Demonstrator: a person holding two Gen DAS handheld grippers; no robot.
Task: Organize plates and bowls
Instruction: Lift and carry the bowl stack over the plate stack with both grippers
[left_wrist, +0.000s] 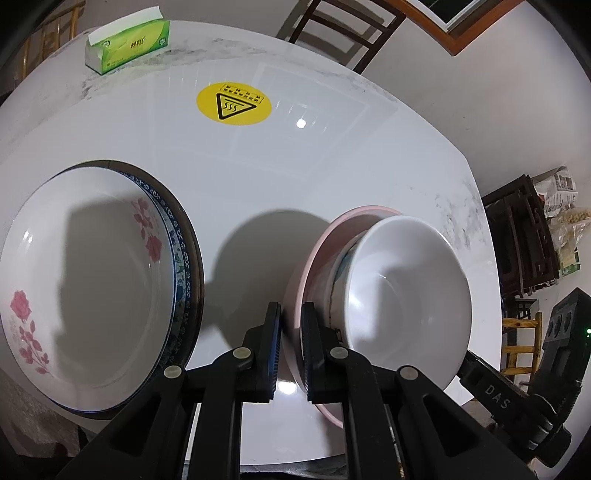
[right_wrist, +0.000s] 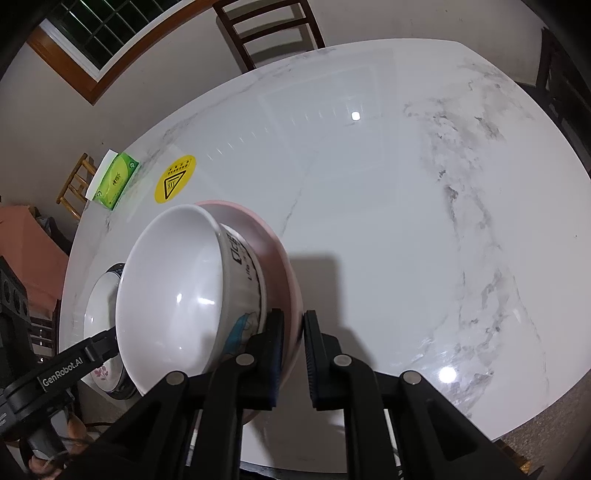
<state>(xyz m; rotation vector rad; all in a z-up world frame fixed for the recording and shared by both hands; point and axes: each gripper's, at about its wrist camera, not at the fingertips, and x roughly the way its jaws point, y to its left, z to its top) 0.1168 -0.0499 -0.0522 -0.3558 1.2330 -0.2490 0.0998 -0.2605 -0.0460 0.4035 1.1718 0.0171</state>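
Jaws on smooth pink bowl (left_wrist: 314, 258) rim.

Tabletop (left_wrist: 332, 177): white marble-effect surface with grey veining, glossy, ceiling lights reflected in it. Carried directly on it: one green tissue box (left_wrist: 127, 46), set near the far left edge; one round yellow hot-surface warning sticker (left_wrist: 233, 103), stuck flat towards the middle, near the box but apart from it; one stack of plates at the near left, a dark-rimmed plate (left_wrist: 195, 258) lowest, a blue-patterned plate (left_wrist: 181, 258) within it, a rose-printed white plate (left_wrist: 85, 266) uppermost.
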